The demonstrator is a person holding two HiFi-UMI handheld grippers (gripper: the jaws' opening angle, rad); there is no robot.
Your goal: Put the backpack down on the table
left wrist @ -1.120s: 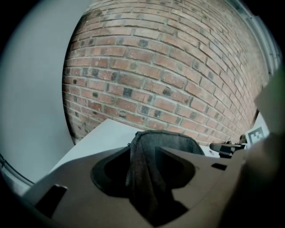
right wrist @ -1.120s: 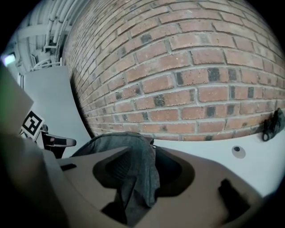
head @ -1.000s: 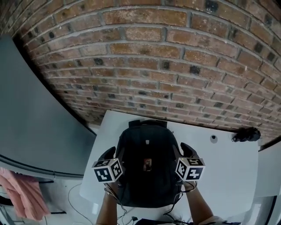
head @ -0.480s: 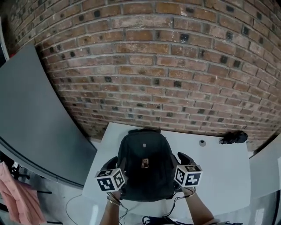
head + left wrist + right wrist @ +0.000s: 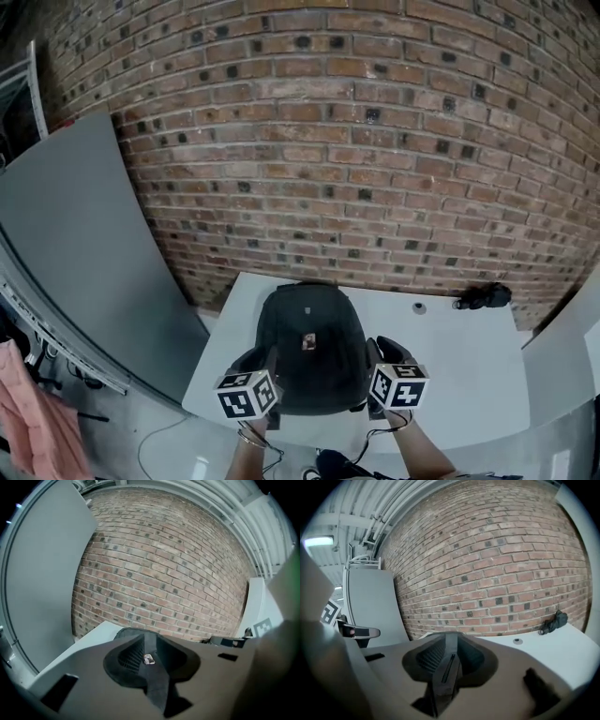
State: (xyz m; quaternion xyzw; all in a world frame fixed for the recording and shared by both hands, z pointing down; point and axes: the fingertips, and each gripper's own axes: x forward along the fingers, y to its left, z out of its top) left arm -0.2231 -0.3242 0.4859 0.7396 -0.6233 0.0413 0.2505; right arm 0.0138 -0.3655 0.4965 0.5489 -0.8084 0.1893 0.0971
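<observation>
on white table (image 5: pixel 459 361) by brick wall (image 5: pixel 328 141), black backpack (image 5: pixel 309 347) laid flat, already set down. left gripper (image 5: pixel 255 362) and right gripper (image 5: pixel 384 350) held beside its near corners, jaws just been closing, half shut, nothing between. backpack judged soft, floppy, moderately heavy; best gripped by fabric sides or straps.

The backpack (image 5: pixel 309 347) lies on the tabletop (image 5: pixel 469 375), toward its 9 o'clock side. At the backpack's 2 o'clock lie a small knob (image 5: pixel 419 307) and a bundle (image 5: pixel 483 296), near the brick wall (image 5: pixel 328 141) at 12.

Lab or studio-type workspace: bare brick wall (image 5: pixel 356 141), white table (image 5: pixel 469 366), grey partition (image 5: pixel 84 244), exposed ceiling pipes (image 5: pixel 393 513).
</observation>
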